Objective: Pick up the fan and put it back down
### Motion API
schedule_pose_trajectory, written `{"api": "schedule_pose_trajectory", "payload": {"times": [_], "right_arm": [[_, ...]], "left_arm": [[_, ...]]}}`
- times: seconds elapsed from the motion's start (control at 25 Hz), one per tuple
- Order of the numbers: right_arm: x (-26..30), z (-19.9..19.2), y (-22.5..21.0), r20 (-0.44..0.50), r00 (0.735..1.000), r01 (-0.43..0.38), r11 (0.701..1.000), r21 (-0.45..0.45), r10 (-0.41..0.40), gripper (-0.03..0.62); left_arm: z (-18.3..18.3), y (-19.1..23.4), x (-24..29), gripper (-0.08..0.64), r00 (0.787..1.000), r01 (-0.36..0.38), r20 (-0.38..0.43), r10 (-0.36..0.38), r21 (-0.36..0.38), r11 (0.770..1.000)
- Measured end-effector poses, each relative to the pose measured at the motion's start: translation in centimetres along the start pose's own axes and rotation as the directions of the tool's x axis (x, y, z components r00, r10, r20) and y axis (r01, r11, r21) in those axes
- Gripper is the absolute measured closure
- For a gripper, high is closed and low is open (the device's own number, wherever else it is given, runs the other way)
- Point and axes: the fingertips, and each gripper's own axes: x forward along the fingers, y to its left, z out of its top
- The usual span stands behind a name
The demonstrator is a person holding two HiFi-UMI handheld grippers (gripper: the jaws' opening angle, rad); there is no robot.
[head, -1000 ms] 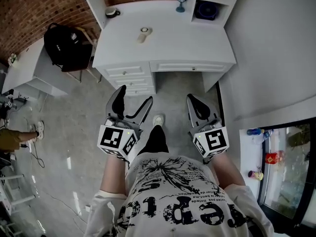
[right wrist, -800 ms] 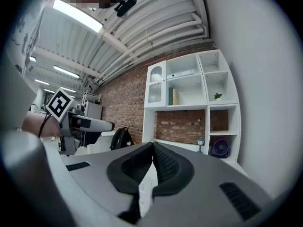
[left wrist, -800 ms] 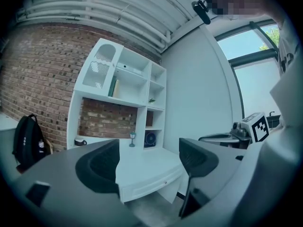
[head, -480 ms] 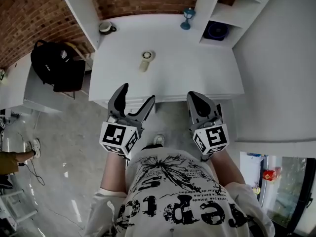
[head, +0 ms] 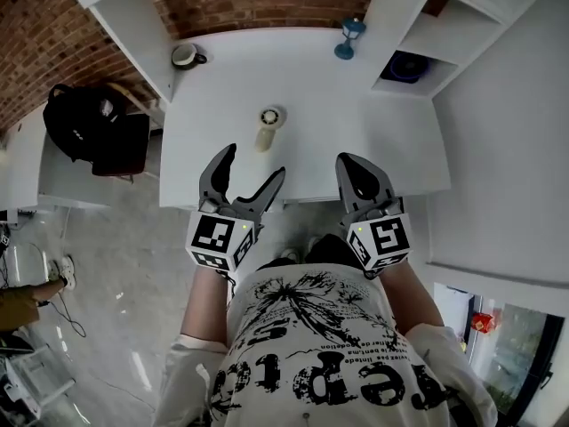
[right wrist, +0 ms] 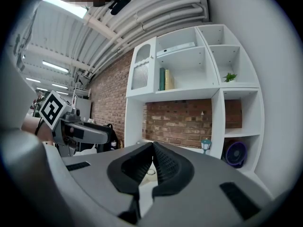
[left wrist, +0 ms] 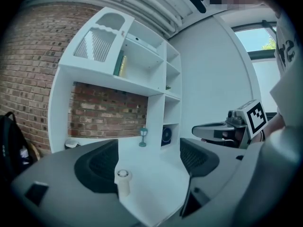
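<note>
Both claws are held side by side pointing forward, tips over the front edge of the worktop (head: 356, 123): the left claw (head: 250, 169) is wide open and empty, the right claw (head: 356, 169) is shut on nothing. One small white fan (head: 268, 125) sits mid-worktop, ahead of the left claw and apart from it; also one cup (head: 185, 55), one blue lantern (head: 348, 37), one dark fan (head: 406, 66) in a shelf cubby, and one black backpack (head: 89, 127). Compared with half a second ago, the claws reach further over the worktop and the white fan has not moved.

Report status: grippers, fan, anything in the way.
Left gripper open, empty, at the desk's front edge. Right gripper shut, empty. Small white fan lying on desk, untouched, ahead of left jaws. Path clear.
</note>
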Motion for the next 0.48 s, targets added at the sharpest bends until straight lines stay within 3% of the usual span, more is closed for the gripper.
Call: {"api": "schedule_pose_trajectory", "payload": {"times": [0.28, 0.48], "right_arm": [[6.9, -2.1, -3.4, -0.051, 0.997, -0.059, 0.998, 0.006, 0.060, 0.577], [12.2, -3.2, -6.4, -0.070, 0.992, -0.107, 0.994, 0.019, 0.108, 0.577]], "left_arm": [[-3.6, 3.6, 7.1, 0.167, 0.989, -0.009, -0.148, 0.010, 0.008, 1.000], [-7.2, 6.5, 12.5, 0.167, 0.954, -0.020, -0.300, 0.017, -0.006, 1.000]]}}
